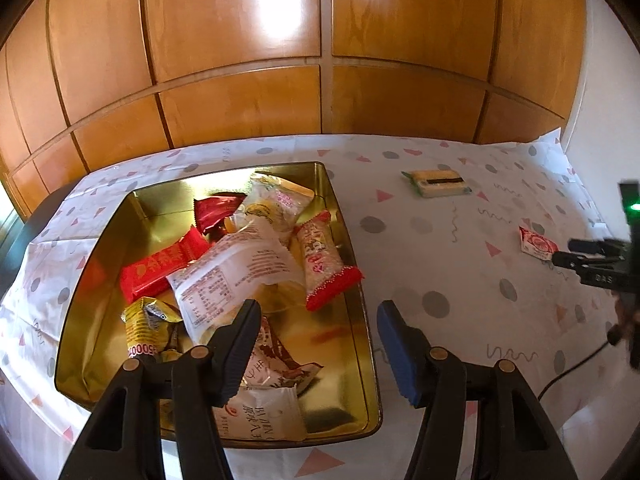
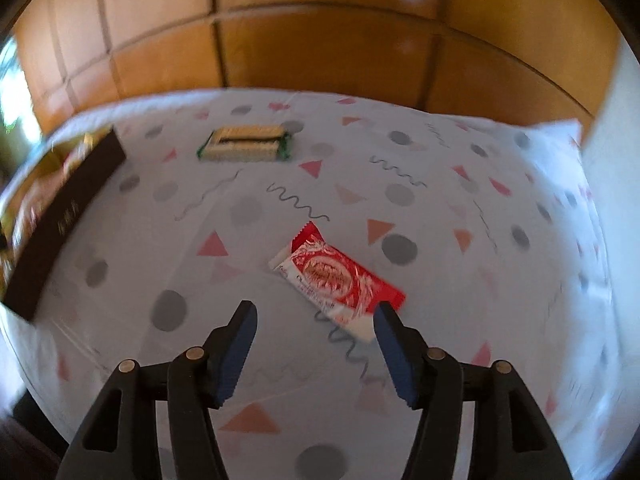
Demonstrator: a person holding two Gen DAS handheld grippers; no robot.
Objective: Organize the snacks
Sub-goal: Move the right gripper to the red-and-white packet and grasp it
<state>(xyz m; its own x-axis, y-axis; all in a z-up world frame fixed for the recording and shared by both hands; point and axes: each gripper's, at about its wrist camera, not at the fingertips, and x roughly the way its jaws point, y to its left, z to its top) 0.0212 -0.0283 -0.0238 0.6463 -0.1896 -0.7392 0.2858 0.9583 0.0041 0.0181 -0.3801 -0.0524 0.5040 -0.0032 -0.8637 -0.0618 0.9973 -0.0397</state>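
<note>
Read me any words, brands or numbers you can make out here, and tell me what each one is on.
"BA ZHEN": white packet at the near end of the gold tin.
"5000": yellow packet in the tin.
"DAS": right hand-held gripper.
Too small or blurred: fine print on the big white packet; red-and-white wrapper; dark tin wall lettering.
</note>
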